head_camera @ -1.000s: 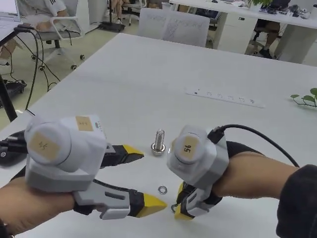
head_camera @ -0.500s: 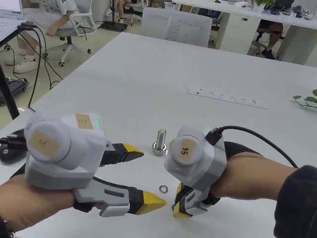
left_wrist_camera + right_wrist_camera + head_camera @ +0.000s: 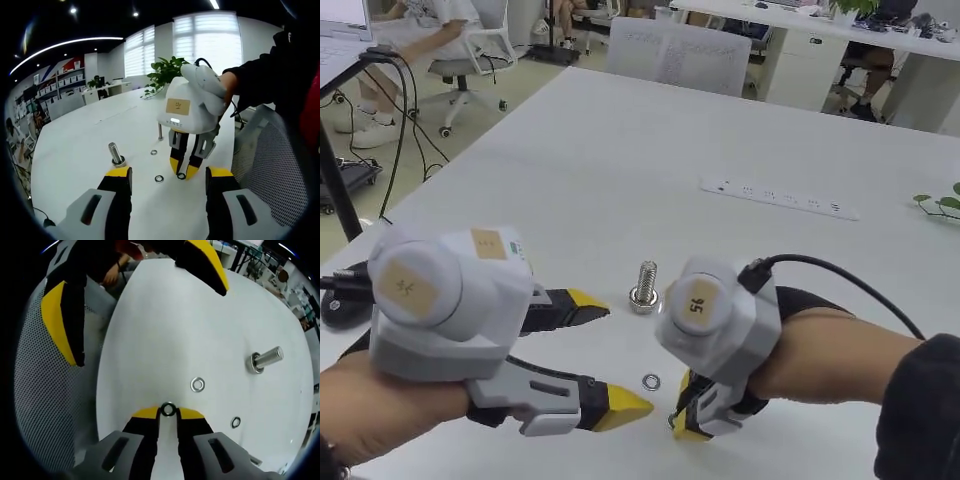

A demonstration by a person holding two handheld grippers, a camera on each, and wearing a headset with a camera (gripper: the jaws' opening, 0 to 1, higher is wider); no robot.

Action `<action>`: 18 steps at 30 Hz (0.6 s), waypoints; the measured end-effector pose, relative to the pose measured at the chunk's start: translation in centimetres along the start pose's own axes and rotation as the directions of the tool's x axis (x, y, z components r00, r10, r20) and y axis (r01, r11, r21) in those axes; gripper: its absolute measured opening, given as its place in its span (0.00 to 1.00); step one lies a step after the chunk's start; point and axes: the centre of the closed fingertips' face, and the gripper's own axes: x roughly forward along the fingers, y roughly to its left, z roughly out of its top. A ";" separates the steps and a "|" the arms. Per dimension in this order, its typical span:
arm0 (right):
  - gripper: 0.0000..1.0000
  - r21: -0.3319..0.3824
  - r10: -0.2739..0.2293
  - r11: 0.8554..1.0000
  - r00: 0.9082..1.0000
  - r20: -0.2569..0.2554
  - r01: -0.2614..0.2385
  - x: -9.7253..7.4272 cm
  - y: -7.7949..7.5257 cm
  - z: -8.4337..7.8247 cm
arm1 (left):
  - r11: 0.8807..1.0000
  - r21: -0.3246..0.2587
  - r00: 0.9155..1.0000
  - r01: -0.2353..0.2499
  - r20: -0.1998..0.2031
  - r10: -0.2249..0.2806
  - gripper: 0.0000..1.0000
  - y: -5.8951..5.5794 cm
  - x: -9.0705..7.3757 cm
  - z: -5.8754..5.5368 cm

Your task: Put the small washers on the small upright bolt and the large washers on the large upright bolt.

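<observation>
The right gripper [image 3: 168, 413] has its jaws clenched on a washer [image 3: 163, 408], gripped by its rim between the yellow tips and held low over the bench [image 3: 620, 170]. Whether the washer touches the bench I cannot tell. Just ahead of those tips, a little to their right in the right gripper view, a loose washer [image 3: 193, 385] lies flat. A second washer [image 3: 232, 422], which looks smaller, lies farther right, beside the jaws. Beyond both, well ahead and to the right of the jaws, the large bolt [image 3: 267, 358] stands on its head.

The left gripper [image 3: 169, 174] has its jaws spread wide and grasps nothing. The right gripper's tips, with the washer, sit just ahead of the gap between them. The large bolt stands just past the left jaw, and the small bolt [image 3: 160, 131] stands farther ahead, behind the right gripper. A power strip [image 3: 780, 197] lies well beyond both grippers.
</observation>
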 end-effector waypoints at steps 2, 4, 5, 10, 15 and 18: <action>0.14 -0.004 -0.003 1.000 1.000 0.002 0.003 0.0 0.0 0.0 | 1.000 0.001 1.000 0.000 -0.001 0.000 0.58 0.0 0.0 0.0; 0.14 -0.004 -0.004 1.000 1.000 0.002 0.004 0.0 0.0 0.0 | 1.000 0.001 1.000 0.002 -0.001 -0.002 0.58 0.0 0.0 0.0; 0.14 -0.003 -0.004 1.000 1.000 0.002 0.004 0.0 -0.1 0.0 | 1.000 0.002 1.000 0.002 -0.002 -0.002 0.58 0.0 0.0 0.0; 0.14 0.002 -0.007 1.000 1.000 -0.002 0.007 -0.1 -0.2 -0.3 | 1.000 0.003 1.000 0.003 -0.004 -0.003 0.58 -0.1 0.0 0.0; 0.14 0.025 -0.008 1.000 1.000 -0.002 0.009 -0.7 -0.6 -0.9 | 1.000 0.002 1.000 0.007 -0.006 -0.007 0.58 -0.1 0.1 0.0; 0.14 0.043 -0.008 0.999 1.000 0.005 0.008 -1.4 -0.8 -1.2 | 1.000 0.004 1.000 0.013 -0.008 -0.013 0.58 -0.2 0.2 0.0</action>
